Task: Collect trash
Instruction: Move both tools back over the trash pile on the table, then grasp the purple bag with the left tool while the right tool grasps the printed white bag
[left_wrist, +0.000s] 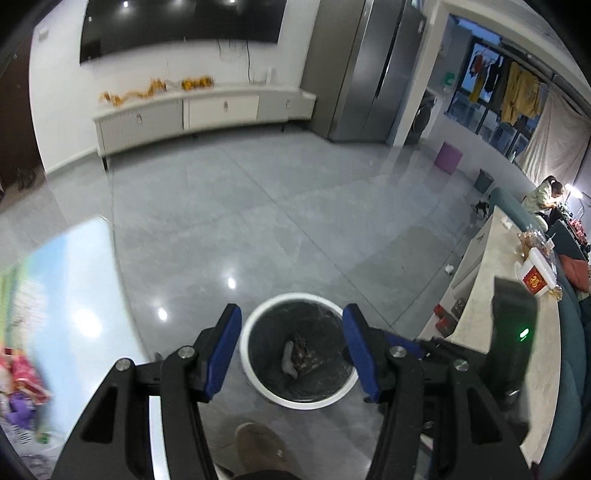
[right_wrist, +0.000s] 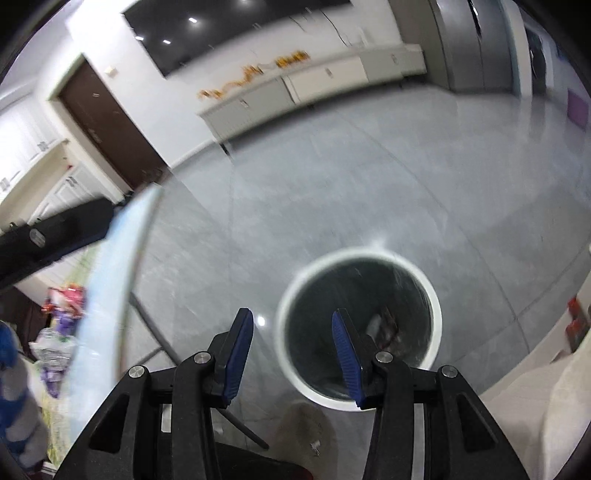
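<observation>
Both the left gripper (left_wrist: 291, 332) and right gripper (right_wrist: 291, 332) stand apart and empty above the white-rimmed bin (left_wrist: 258, 380), where some trash (left_wrist: 301, 356) already lies, while blurred, probably uncollected litter (right_wrist: 61, 325) remains far left of the tongs

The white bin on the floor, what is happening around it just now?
A person holds two claws above a white trash bin lined with a dark bag. The left claw and the right claw both stand open with nothing between their pads. Some trash already lies at the bottom of the bin. More small bits lie on the grey floor near the counter.
</observation>
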